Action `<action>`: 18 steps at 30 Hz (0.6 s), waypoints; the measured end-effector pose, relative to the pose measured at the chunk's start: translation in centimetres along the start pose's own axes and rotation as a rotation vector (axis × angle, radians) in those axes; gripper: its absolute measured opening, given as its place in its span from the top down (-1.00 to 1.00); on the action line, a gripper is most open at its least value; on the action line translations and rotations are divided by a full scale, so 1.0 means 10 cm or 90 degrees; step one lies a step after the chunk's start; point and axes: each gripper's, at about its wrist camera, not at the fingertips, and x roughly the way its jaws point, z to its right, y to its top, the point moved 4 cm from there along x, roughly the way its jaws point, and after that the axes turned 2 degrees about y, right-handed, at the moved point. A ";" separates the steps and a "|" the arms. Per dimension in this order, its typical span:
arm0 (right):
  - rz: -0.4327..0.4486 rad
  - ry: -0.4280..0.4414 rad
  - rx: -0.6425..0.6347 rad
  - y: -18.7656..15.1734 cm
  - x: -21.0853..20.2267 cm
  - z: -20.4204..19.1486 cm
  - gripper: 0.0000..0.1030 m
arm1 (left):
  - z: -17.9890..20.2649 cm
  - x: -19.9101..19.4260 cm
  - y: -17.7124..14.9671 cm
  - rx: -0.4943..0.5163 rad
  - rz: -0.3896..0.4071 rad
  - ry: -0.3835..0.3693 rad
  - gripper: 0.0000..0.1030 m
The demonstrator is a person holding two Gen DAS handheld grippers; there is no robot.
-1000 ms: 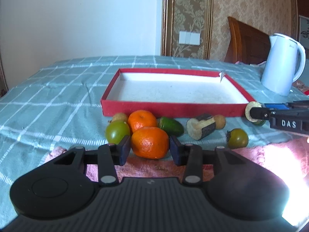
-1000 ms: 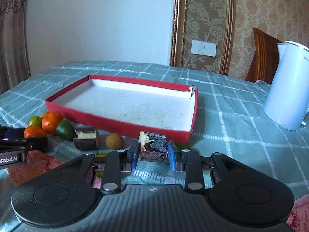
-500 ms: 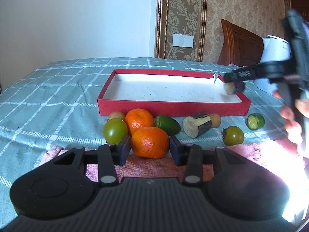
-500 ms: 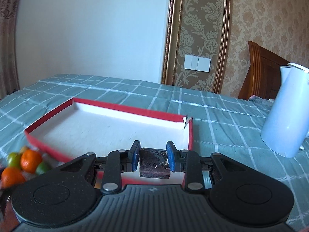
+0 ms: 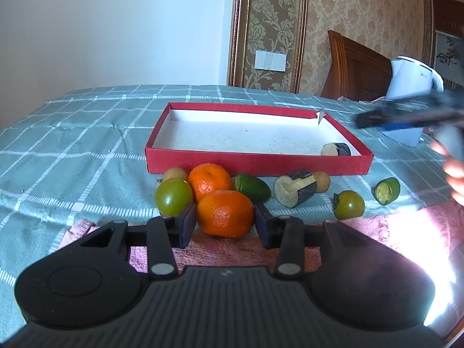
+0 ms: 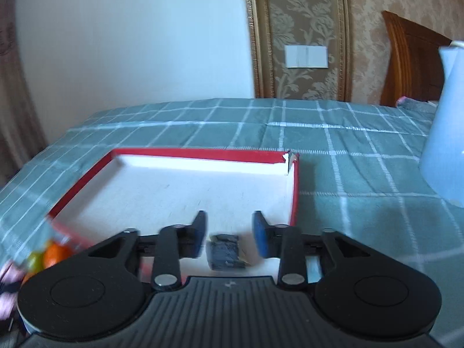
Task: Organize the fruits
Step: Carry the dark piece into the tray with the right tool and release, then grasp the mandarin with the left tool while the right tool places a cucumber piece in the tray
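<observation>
Bed, green checked cover [image 5: 87, 133] — bearing red tray [image 5: 261, 164], white kettle [image 6: 446, 133], pink towel [image 5: 406, 226]. Loose in front of tray: oranges [image 5: 209, 182], green fruits [image 5: 173, 197], cut stub [image 5: 295, 191] — touching or just beside one another.

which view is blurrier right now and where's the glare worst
Right wrist view: motion blur throughout, worst at the left edge, smearing the red tray rim and the dark piece under the opening right gripper. Left wrist view: mostly sharp, but white glare blows out the pink cloth at lower right.
</observation>
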 end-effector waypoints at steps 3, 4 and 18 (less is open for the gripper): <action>0.027 -0.054 -0.080 -0.22 -0.45 -0.01 -0.90 | 0.00 0.02 -0.01 -0.003 -0.005 -0.005 0.23; 0.023 -0.063 -0.098 -0.30 -0.55 -0.01 -0.90 | 0.00 0.03 -0.02 -0.005 -0.007 -0.005 0.23; 0.044 -0.150 -0.142 -0.35 -0.37 -0.15 -0.89 | 0.11 -0.06 -0.01 0.009 -0.009 -0.005 0.23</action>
